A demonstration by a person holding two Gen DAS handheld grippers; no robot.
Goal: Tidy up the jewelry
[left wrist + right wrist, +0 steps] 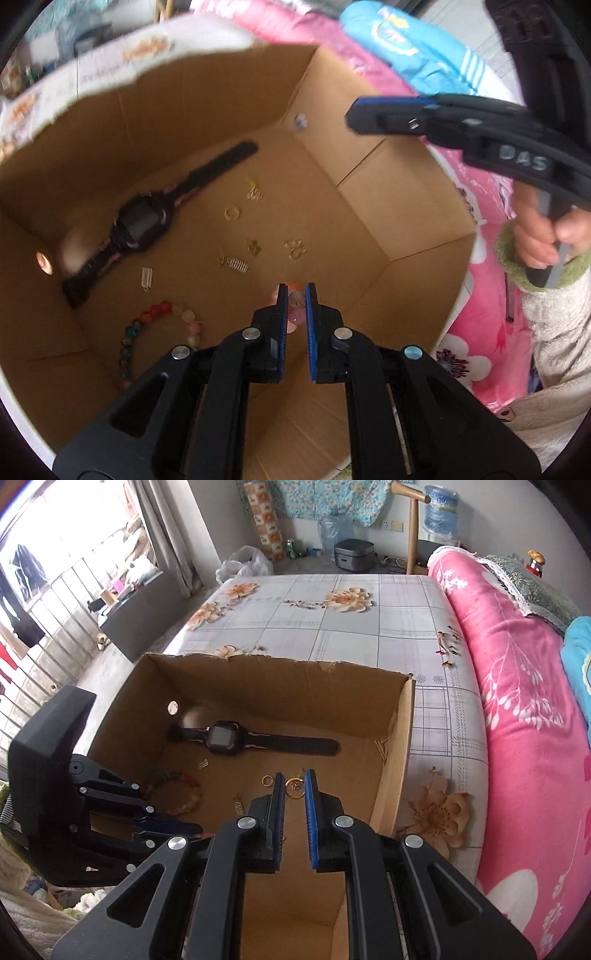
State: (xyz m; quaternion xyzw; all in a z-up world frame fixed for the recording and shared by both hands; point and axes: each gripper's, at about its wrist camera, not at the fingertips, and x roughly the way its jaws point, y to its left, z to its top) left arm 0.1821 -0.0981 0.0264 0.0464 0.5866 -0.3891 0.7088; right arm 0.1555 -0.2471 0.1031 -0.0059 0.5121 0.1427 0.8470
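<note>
Inside the cardboard box (395, 746), left jaws grip a pink bead bracelet (295, 314) beside a watch (144, 225); right jaws hang parted, empty.

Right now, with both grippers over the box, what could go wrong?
1. The left gripper grips pink beads by a thin margin; they could slip.
2. Tiny earrings and a ring lie loose near the watch; a drop could scatter them.
3. The right gripper hangs close and may collide.

- A bed (332, 627) with a pale checked, flower-printed sheet fills the middle.
- A pink blanket (517, 701) lies along its right side.
- Daylight enters a barred window (55, 602) on the left.
- Grey curtains (166, 528) hang beside it.
</note>
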